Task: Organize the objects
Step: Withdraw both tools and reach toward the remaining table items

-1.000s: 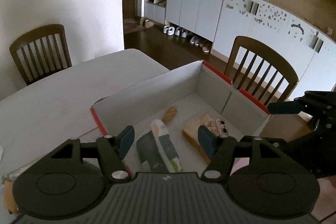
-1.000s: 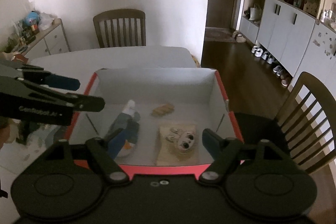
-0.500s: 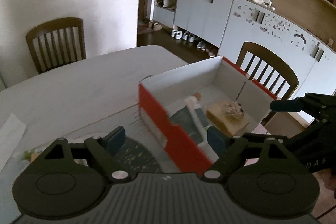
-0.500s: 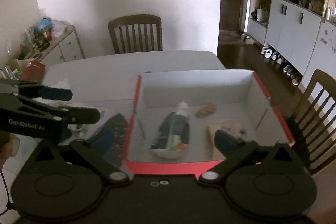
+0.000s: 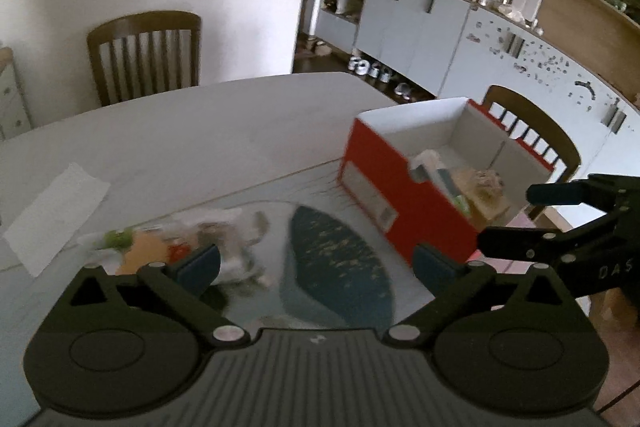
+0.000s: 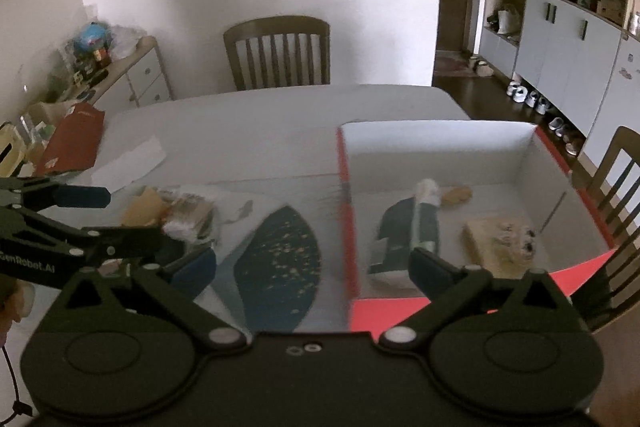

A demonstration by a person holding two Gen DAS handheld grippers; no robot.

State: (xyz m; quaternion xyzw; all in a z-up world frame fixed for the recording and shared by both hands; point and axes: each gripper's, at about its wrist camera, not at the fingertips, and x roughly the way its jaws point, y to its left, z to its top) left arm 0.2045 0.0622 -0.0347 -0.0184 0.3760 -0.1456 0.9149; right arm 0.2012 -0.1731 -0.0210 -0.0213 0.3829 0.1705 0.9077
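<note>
A red box with a white inside stands on the table's right side. In it lie a dark tube-shaped packet, a small tan piece and a tan soft toy with eyes. Left of the box, a blurred pile of loose wrapped items rests on a mat beside its dark blue leaf pattern. My left gripper hovers over the mat by the pile, jaws opening, nothing between them. My right gripper hangs open and empty over the box's left wall.
A white paper sheet lies at the table's left, with a red packet farther left. Wooden chairs stand at the far end and right side. A cluttered low cabinet lines the left wall.
Both grippers have swung left, away from above the box toward the mat and the pile. Both pairs of jaws have spread wider. Nothing was picked up.
</note>
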